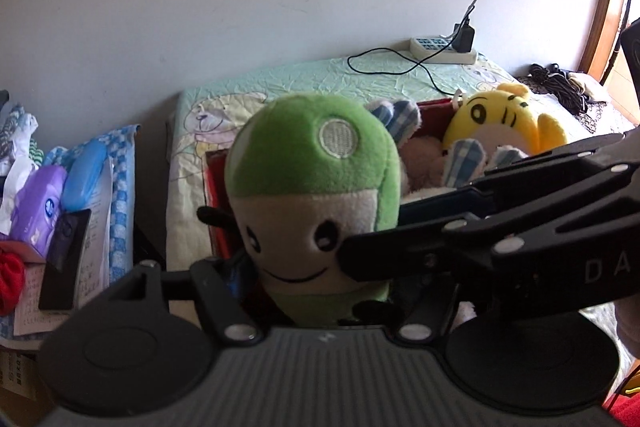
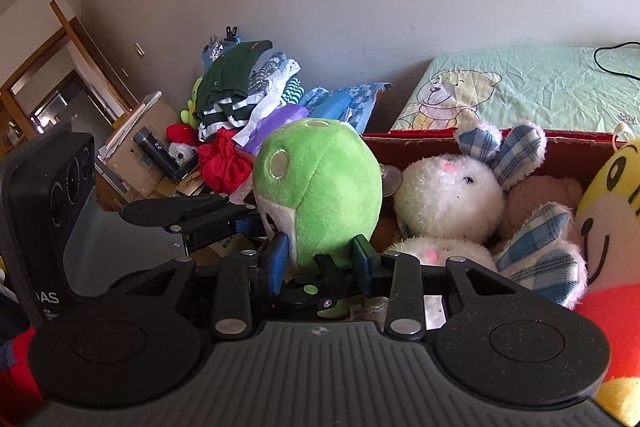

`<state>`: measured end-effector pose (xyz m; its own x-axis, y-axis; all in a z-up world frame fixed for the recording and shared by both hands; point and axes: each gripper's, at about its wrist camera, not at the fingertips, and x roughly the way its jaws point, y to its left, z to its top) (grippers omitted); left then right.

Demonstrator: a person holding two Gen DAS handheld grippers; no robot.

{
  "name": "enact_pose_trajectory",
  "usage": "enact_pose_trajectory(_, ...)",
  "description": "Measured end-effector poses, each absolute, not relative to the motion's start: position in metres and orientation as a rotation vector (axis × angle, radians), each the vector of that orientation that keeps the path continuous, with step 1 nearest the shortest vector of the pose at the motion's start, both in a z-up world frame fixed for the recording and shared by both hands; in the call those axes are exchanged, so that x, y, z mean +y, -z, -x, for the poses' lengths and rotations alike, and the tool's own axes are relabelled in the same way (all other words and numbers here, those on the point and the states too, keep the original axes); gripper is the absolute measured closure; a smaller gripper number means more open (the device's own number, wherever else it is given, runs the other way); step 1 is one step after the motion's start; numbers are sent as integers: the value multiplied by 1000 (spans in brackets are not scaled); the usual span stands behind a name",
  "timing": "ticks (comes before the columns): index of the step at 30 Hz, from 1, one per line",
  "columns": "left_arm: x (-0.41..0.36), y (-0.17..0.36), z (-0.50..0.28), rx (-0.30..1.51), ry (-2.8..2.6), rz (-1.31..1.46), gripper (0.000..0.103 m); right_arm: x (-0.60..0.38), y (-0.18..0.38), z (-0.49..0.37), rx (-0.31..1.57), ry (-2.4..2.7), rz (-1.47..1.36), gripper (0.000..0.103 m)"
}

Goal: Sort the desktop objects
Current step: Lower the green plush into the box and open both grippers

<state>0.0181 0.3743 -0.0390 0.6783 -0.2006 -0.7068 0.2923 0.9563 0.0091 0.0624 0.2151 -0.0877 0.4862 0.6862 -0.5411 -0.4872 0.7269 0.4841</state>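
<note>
Both grippers pinch the green plush (image 2: 320, 187): the right gripper (image 2: 320, 259) low down, the left gripper (image 1: 304, 287) beside it. Lower it gently into the red box (image 2: 412, 143), next to the white bunny (image 2: 448, 195), then let go.

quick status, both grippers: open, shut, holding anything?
Left gripper: around the green plush toy, but grip cannot be told; fingertips hidden.
Right gripper: shut on the green plush toy, blue pads pressing its sides.

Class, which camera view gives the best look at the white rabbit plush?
The right wrist view: the white rabbit plush shows its face and checked ears inside the red box. The left wrist view shows only its ear tips behind the green plush.
</note>
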Motion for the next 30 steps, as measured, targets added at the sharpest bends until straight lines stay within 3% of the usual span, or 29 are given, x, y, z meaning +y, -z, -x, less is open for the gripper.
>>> enact_pose_trajectory(16, 361, 55, -20, 835, 203, -239, 33, 221, 94, -73, 876, -682, -268, 64)
enact_pose_trajectory(21, 355, 52, -16, 809, 190, -264, 21, 209, 88, -67, 821, -657, -331, 61)
enact_pose_trajectory(24, 354, 55, -17, 820, 188, -270, 23, 207, 83, -65, 774, -624, -329, 61)
enact_pose_trajectory(28, 353, 52, -13, 821, 206, -262, 24, 207, 79, -66, 711, -591, -323, 63)
enact_pose_trajectory(30, 351, 51, -12, 821, 207, -266, 24, 213, 83, -72, 719, -582, -321, 70)
